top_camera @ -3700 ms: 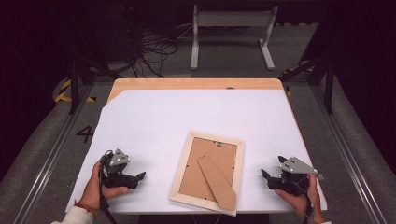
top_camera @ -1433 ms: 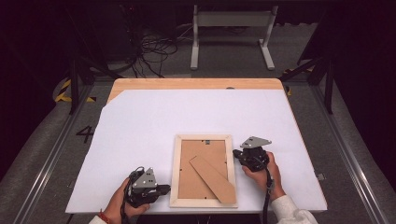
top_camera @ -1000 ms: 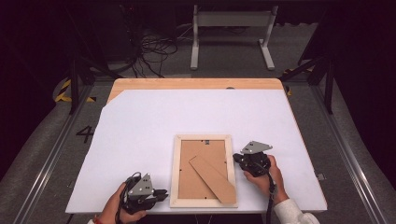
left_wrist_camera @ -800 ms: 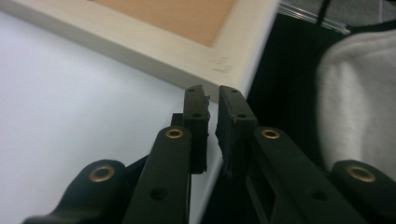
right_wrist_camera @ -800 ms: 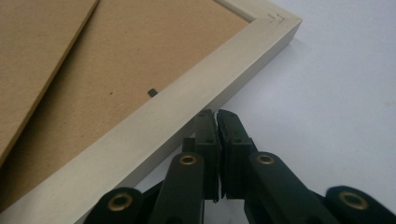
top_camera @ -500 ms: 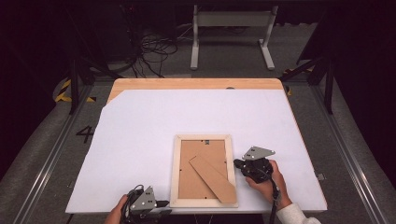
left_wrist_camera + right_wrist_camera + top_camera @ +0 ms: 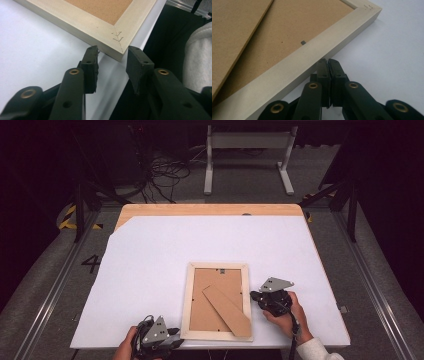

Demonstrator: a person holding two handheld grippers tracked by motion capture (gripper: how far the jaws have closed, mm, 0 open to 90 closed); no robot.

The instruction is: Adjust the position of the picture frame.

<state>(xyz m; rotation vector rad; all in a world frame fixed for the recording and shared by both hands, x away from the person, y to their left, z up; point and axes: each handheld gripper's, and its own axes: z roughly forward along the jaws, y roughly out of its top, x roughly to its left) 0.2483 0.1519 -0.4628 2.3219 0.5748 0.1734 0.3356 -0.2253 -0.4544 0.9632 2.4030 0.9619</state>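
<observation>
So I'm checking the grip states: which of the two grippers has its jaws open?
The left gripper, at the picture frame's near-left corner: its jaws stand apart. The right gripper's jaws are pressed together against the frame's right side.

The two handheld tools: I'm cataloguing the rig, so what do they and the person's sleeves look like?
Both the left tool and the right tool are black, each topped by a grey three-cornered plate. Their jaws are black, blocky pads on arms with brass-coloured rivets. A black cable trails from the right one. The right sleeve is light grey.
</observation>
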